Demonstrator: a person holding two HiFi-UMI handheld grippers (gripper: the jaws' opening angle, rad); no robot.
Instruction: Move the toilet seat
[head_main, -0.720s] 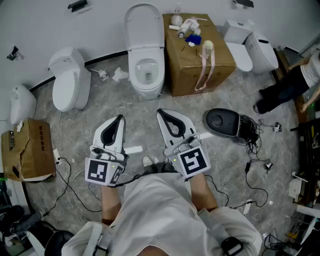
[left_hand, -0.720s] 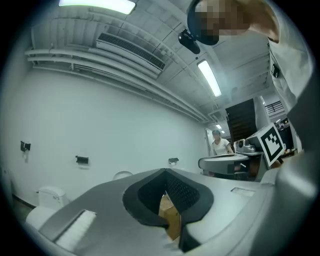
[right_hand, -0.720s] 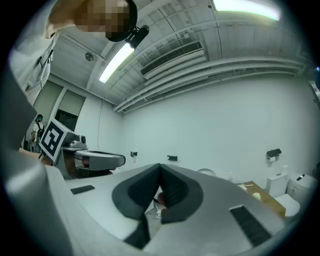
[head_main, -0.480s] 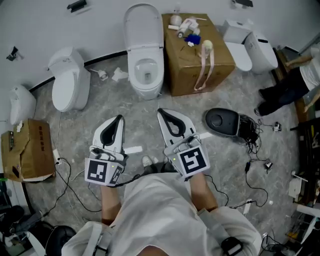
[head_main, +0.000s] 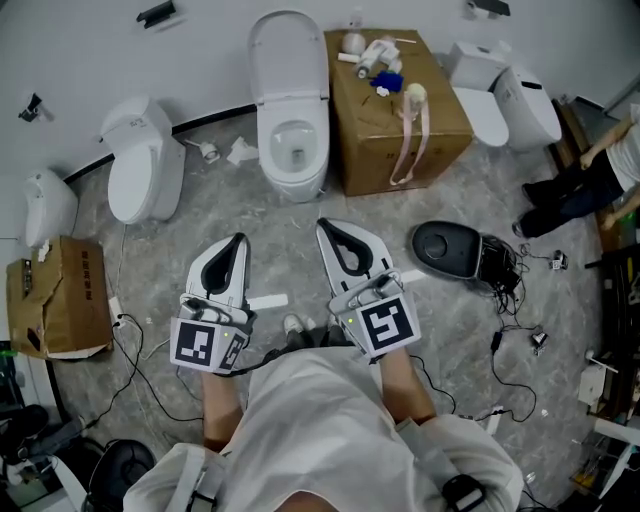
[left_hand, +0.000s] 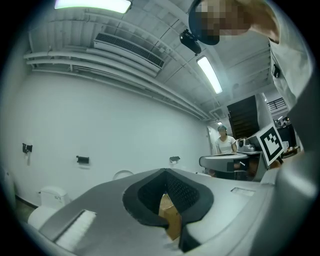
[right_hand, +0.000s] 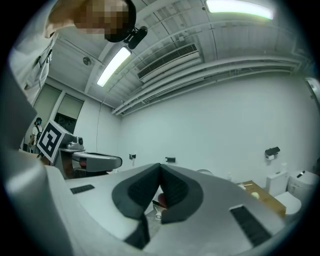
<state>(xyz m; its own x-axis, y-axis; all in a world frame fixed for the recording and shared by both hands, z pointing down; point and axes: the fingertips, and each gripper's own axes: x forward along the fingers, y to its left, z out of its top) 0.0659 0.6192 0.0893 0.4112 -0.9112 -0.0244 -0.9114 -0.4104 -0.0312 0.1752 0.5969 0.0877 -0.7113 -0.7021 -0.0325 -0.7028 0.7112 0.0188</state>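
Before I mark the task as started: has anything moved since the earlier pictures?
Almost nothing. The person at the right edge has shifted a little, and the head view has drifted slightly. The left gripper and right gripper stay shut and empty, in the same place above the floor; nothing was taken hold of or let go. The toilet, lid up, is untouched.
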